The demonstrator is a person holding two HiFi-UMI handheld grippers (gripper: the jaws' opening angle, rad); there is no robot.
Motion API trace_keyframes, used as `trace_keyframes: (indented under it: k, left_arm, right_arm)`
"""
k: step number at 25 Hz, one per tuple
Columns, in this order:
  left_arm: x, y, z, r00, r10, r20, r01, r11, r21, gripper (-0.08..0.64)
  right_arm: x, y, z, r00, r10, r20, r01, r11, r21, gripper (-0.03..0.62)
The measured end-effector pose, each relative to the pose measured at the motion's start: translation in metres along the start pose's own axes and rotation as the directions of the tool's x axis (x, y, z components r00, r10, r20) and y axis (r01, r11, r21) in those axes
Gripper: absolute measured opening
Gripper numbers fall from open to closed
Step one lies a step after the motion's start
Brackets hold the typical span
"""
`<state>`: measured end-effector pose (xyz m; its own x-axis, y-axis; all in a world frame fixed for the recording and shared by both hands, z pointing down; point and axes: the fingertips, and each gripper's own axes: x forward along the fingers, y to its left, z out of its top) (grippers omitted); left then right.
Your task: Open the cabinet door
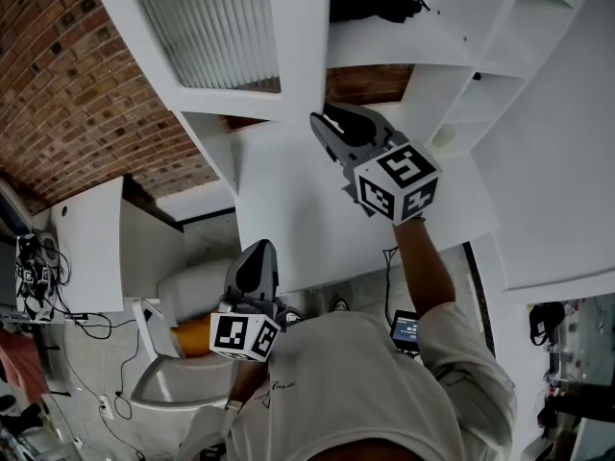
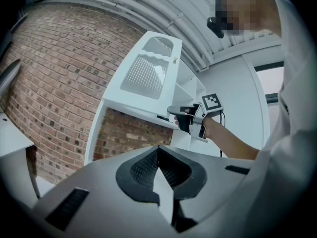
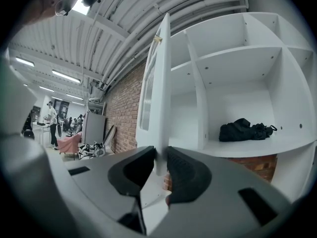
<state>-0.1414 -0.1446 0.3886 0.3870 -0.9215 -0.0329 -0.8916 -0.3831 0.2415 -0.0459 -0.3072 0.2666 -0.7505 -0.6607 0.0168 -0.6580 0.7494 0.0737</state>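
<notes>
Right gripper view: our right tongs (image 3: 159, 158) clamp the edge of the half-open door (image 3: 156, 83), beside the shelves (image 3: 247, 145). Left tongs (image 2: 158, 152) hang clenched, empty. We should pull along the hinge arc, gripping firmly.

Inside the white cabinet (image 3: 237, 48), one shelf (image 3: 282, 142) carries a crumpled black cloth bundle (image 3: 245, 129). It lies directly on the board, right of an upright divider (image 3: 200, 108).
</notes>
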Motion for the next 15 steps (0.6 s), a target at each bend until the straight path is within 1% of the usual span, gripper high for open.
trace_keyframes:
  k: [7, 15]
  left_arm:
    - [-0.002, -0.004, -0.001, 1.0, -0.008, -0.007, 0.008, 1.0, 0.0, 0.015]
    - [-0.004, -0.004, -0.002, 1.0, -0.001, -0.014, 0.0, 1.0, -0.008, 0.015]
  right_arm:
    - [-0.007, 0.011, 0.001, 1.0, 0.017, 0.011, -0.017, 1.0, 0.002, 0.083]
    - [-0.013, 0.023, 0.002, 0.999, 0.041, 0.019, -0.041, 0.999, 0.002, 0.078]
